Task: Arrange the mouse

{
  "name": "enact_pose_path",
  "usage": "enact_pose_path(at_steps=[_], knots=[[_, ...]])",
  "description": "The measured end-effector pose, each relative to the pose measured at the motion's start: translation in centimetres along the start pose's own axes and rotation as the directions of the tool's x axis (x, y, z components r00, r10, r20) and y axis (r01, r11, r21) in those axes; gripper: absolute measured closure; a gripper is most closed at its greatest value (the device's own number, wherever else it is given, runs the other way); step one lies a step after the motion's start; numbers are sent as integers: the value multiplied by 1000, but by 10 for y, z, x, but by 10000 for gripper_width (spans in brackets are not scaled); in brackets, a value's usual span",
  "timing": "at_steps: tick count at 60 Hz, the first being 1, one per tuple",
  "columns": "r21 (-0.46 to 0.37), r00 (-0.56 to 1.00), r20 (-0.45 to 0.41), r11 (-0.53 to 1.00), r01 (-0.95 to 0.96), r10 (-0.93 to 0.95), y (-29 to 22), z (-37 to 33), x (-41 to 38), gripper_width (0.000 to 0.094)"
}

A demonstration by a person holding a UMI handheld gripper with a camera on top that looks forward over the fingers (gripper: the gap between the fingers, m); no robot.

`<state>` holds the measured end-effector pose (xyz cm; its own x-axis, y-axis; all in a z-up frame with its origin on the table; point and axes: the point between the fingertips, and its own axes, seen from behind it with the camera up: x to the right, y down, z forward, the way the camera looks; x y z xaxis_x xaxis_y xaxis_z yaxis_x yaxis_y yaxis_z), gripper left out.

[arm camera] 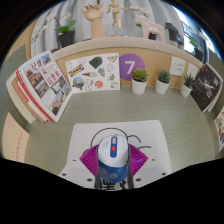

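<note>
The computer mouse, white with a blue underside and a red scroll wheel, sits between the gripper fingers, its long axis running straight ahead along them, nose pointing away toward the far edge of the table. The magenta pads flank its two sides and seem to press on them, so I judge the fingers narrowed onto it. It lies over the near edge of a white mouse mat, with its dark cable looping ahead across the mat. Any repositioning starts from this centred, lengthwise hold.
</note>
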<state>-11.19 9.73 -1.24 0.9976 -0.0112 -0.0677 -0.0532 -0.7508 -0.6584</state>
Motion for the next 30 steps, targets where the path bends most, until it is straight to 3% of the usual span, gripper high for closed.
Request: enact_pose_path(at_steps=[16,27,30], knots=[[-1,998,7,998,55,-55,1,1,-1,407],[-65,997,27,995,73,-72,4,-10,-11,88],[-51,997,18,995,81,-81,-3,-23,-10,85]])
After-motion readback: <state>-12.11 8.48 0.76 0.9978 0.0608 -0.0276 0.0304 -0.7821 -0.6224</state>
